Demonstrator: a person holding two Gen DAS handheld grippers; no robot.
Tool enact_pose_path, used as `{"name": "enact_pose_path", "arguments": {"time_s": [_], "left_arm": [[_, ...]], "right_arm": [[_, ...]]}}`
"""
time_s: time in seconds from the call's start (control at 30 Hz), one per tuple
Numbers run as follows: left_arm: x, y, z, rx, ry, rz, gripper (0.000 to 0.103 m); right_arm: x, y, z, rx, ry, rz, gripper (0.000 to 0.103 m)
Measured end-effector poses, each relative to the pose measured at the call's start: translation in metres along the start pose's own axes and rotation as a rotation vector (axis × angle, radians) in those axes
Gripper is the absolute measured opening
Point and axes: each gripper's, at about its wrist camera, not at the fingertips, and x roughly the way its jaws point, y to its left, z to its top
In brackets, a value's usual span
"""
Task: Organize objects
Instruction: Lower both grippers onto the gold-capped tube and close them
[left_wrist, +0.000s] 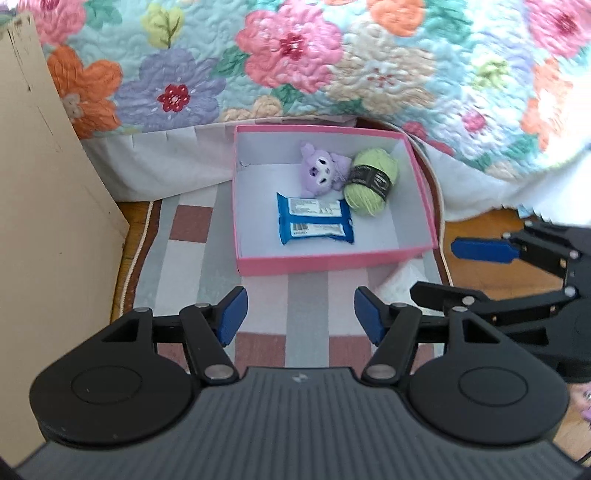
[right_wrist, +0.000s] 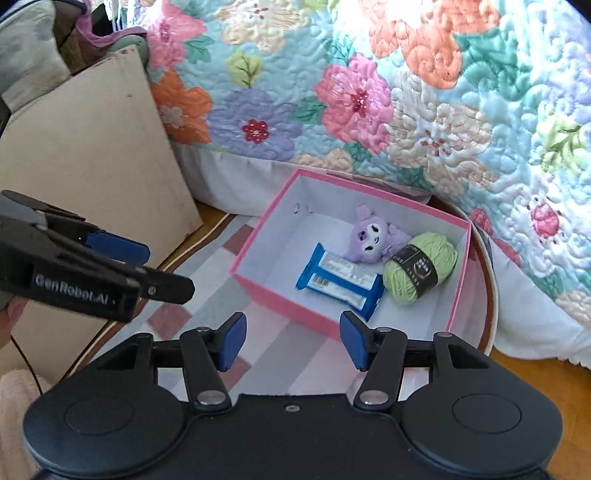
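Hovering above the pink box (left_wrist: 332, 264), both tongs (left_wrist: 301, 319) (right_wrist: 290, 339) parted, empty, tilted downward.

box (left_wrist: 332, 260) on rug (left_wrist: 184, 258), before bed (left_wrist: 295, 55) | in box: plush (left_wrist: 321, 171), yarn (left_wrist: 369, 181) right, packet (left_wrist: 314, 223) in front

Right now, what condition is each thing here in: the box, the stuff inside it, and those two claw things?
Pink box: open, no lid on it.
Purple plush toy: lying in the box.
Green yarn ball: in the box, band on.
Blue packet: flat in the box.
Left gripper: open, empty.
Right gripper: open, empty.
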Motion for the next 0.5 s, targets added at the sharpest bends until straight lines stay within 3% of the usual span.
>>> {"name": "enact_pose_path", "arguments": {"time_s": [0.17,0.5], "left_arm": [[-0.02,-0.004,-0.022,-0.013,0.032,-0.048,0.067],[-0.046,-0.016,-0.059,0.029,0.053,-0.012,0.067]], "right_arm": [[-0.025,0.013,-0.012,-0.01,0.009,0.012,0.063],[-0.063,0.018,-0.052,0.006,0.05,0.039,0.064]]}}
